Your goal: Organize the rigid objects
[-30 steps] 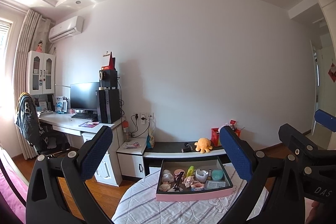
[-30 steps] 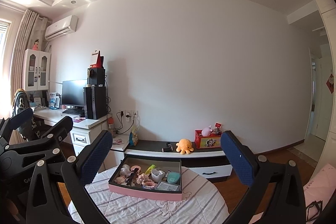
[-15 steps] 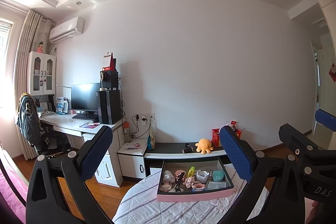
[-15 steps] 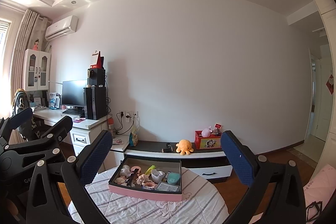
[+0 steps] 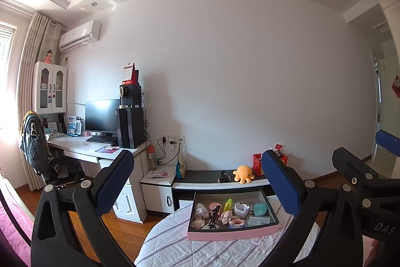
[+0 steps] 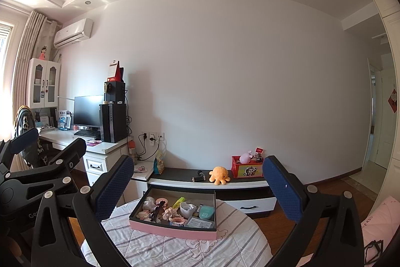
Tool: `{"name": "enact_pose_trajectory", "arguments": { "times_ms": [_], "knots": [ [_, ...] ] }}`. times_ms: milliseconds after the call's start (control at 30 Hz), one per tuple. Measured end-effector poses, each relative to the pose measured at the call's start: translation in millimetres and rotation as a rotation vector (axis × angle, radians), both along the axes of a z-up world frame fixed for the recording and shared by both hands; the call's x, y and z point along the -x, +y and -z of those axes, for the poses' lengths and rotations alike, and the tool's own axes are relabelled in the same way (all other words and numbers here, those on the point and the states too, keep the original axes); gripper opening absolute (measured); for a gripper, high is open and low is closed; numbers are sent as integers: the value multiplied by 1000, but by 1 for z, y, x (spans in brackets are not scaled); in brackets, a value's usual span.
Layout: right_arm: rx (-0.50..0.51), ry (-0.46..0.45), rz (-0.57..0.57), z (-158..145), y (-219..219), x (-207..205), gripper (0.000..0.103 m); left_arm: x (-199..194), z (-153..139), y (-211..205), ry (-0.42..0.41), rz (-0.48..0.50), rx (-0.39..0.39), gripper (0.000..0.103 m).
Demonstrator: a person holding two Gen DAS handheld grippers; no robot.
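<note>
2 hand-held grippers raised in front of a pink-sided tray of small rigid objects.

Left gripper (image 5: 197,182), black frame with blue textured pads, spread wide with nothing between the pads; right gripper (image 6: 197,183), same build, likewise spread wide and holding nothing. Low and centre in both views, shallow rectangular pink-sided tray with dark inner walls (image 5: 231,234) (image 6: 172,230) resting on round table under white striped cloth (image 5: 187,249) (image 6: 160,252). Inside the tray, crowded together: white ceramic cup (image 6: 188,208), teal rounded case (image 6: 206,212), yellow-green highlighter (image 6: 178,202), black figurine-like piece (image 5: 213,215), pale pink toys too small to identify. Behind the table, orange plush octopus (image 6: 219,175) on low black-and-white cabinet (image 6: 207,183), beside red toy box (image 6: 247,169). At left of frame, white desk with black monitor (image 5: 102,115) and black computer tower (image 5: 131,126).
</note>
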State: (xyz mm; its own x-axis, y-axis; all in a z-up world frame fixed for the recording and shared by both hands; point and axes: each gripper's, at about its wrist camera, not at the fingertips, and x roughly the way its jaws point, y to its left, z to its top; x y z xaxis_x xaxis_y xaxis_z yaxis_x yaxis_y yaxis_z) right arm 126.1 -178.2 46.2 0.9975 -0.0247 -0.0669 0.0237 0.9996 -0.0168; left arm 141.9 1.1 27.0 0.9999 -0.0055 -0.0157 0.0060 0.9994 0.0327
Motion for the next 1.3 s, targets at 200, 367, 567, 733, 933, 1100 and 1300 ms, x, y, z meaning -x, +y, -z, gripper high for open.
{"name": "enact_pose_trajectory", "arguments": {
  "times_ms": [200,367,567,733,933,1100,1300],
  "knots": [
    [0,0,0,0,0,0,103,0,0,0,1,1,1,103],
    [0,0,-1,0,0,1,103,0,0,0,-1,-1,1,103],
    [0,1,-1,0,0,1,103,1,0,1,-1,-1,0,103],
    [2,0,-4,0,1,1,103,1,-1,1,-1,-1,0,103],
    [2,0,-4,1,0,1,103,1,-1,2,-1,-1,1,103],
    [2,0,-4,0,1,1,103,1,-1,3,-3,-3,1,103],
    [4,-1,-4,0,2,1,103,2,-2,4,-4,-5,0,103]
  ]
}}
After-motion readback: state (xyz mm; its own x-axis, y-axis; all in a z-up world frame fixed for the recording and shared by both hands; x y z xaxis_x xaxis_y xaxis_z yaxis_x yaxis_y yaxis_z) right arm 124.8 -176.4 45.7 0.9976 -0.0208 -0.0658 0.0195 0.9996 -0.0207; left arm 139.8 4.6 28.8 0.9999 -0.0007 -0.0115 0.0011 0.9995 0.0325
